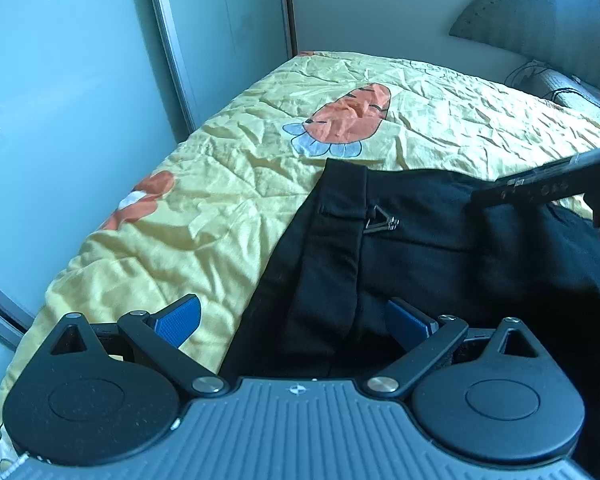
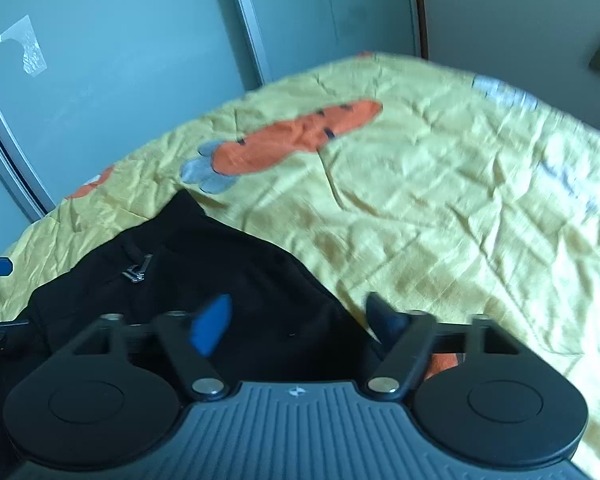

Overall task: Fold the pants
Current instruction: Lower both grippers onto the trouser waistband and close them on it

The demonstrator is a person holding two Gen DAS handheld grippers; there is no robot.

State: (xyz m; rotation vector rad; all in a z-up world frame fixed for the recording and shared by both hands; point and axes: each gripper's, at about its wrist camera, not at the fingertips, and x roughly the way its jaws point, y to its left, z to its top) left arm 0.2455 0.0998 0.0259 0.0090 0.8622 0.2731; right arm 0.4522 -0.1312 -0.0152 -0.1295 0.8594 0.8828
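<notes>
Black pants point(image 1: 420, 264) lie on the yellow bedspread point(image 1: 204, 208), waistband end away from me, with a metal clasp point(image 1: 380, 222) near the top. My left gripper point(image 1: 296, 320) is open, its blue pads straddling the pants' left fold. In the right wrist view the pants point(image 2: 228, 272) lie bunched at lower left, clasp point(image 2: 138, 270) showing. My right gripper point(image 2: 300, 322) is open over the pants' right edge; the view is motion-blurred. The right gripper's body point(image 1: 548, 186) shows at the left view's right side.
The bedspread point(image 2: 440, 208) has orange carrot prints point(image 1: 352, 114). A sliding wardrobe door point(image 1: 80, 80) stands along the bed's left side. A grey headboard point(image 1: 512, 16) and cables sit at the far right corner.
</notes>
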